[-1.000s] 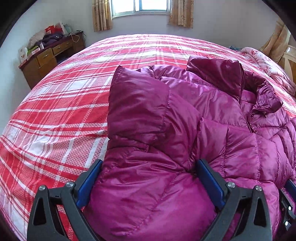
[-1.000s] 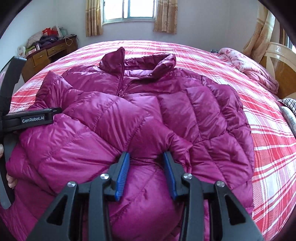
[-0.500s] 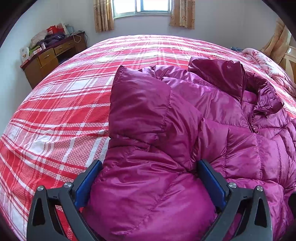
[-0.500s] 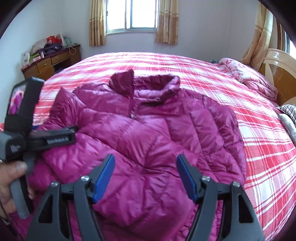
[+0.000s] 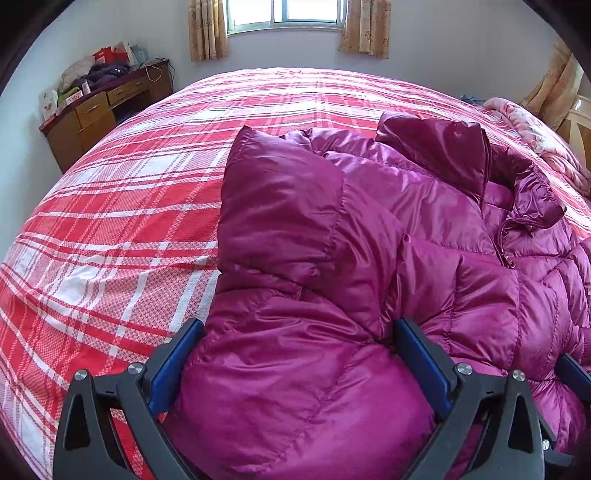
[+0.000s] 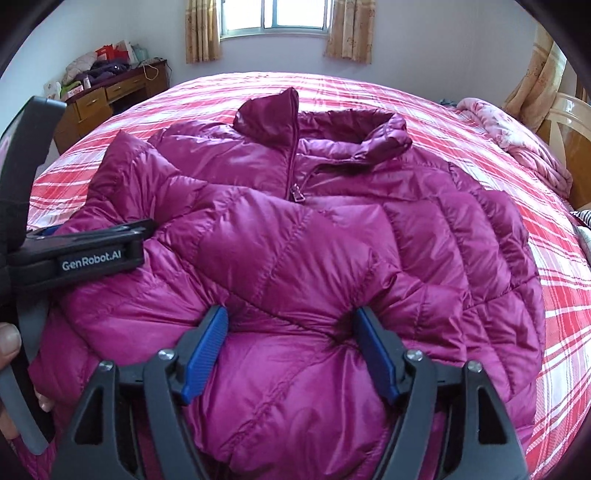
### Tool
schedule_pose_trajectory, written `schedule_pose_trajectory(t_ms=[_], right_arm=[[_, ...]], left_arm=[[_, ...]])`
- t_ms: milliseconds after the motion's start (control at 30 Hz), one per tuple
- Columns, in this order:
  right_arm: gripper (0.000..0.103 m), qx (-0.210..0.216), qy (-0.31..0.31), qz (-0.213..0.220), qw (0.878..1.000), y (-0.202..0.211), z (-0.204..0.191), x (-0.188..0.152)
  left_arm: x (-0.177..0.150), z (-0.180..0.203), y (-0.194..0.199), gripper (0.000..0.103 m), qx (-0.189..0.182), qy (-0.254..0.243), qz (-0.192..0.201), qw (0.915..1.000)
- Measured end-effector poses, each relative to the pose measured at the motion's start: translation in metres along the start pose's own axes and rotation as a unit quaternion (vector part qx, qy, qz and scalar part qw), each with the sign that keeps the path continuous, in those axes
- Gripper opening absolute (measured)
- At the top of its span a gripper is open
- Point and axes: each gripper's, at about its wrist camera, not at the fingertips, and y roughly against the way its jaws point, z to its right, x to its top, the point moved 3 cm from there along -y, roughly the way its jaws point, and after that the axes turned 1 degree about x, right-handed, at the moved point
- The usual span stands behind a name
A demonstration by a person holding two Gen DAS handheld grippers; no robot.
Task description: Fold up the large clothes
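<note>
- Red-and-white plaid bedspread (image 5: pixel 155 206) covers a wide bed that fills most of both views; its weave looks coarse and matte.
- Behind the bed stands a pale wall with a window (image 6: pixel 275 18) flanked by short beige patterned curtains (image 6: pixel 349 31).
- At the far left corner of the room a brown wooden desk (image 5: pixel 99 110) with drawers carries a heap of clothes and small boxes.
- Along the bed's right edge lies a rumpled pink floral quilt (image 6: pixel 517 144), next to a cream headboard (image 6: pixel 569 122).
- Spread on the bedspread, collar toward the window, lies a magenta down jacket (image 6: pixel 332 236), zipped part-way, with its zipper pull (image 6: pixel 297 194) on the chest.
- One sleeve is folded across the jacket's front; the shell is glossy and slippery-looking, stitched into puffy quilted panels.
- Left gripper (image 5: pixel 295 354) sits at the jacket's left side, near the bed's near edge; its black arms with blue pads are spread wide, and a bulge of padded fabric swells up between them, touching both pads.
- Right gripper (image 6: pixel 291 339) is over the jacket's lower middle; its blue ribbed pads are moderately apart, pressing into the padding so the fabric puckers at each pad.
- From the right wrist view, the left gripper's black body, marked GenRobot.AI, shows at the left edge resting on the jacket.
</note>
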Motion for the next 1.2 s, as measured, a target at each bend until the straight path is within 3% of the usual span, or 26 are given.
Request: schedule_pose_trajectory(t_ms=[633, 767, 833, 900, 1000, 1100, 1200], right_arm=[[0.075, 0.001, 0.001, 0.003, 1.0, -0.001, -0.001, 0.0], [0.076, 0.018, 0.023, -0.015, 0.999, 0.004, 0.002, 0.005], [0.077, 0.039, 0.019, -0.022, 0.999, 0.013, 0.01, 0.012], [0.077, 0.054, 0.009, -0.001, 0.998, 0.028, 0.023, 0.024], [0.078, 0.044, -0.002, 0.02, 0.999, 0.038, 0.048, 0.048], [0.079, 0.031, -0.026, 0.02, 0.999, 0.03, 0.079, 0.079], [0.079, 0.013, -0.038, 0.024, 0.999, 0.017, 0.105, 0.105]], left_arm=[[0.0, 0.001, 0.006, 0.102, 0.011, -0.006, -0.001, 0.9999], [0.008, 0.004, 0.03, 0.102, 0.067, -0.055, 0.005, 0.9962], [0.02, 0.005, 0.047, 0.102, 0.066, -0.06, 0.025, 0.9957], [0.039, 0.006, 0.06, 0.102, 0.043, -0.05, 0.042, 0.9969], [0.077, 0.012, 0.057, 0.102, 0.008, -0.036, 0.039, 0.9986], [0.116, 0.028, 0.048, 0.102, 0.013, -0.032, 0.053, 0.998], [0.154, 0.05, 0.028, 0.102, 0.003, -0.041, 0.042, 0.9983]])
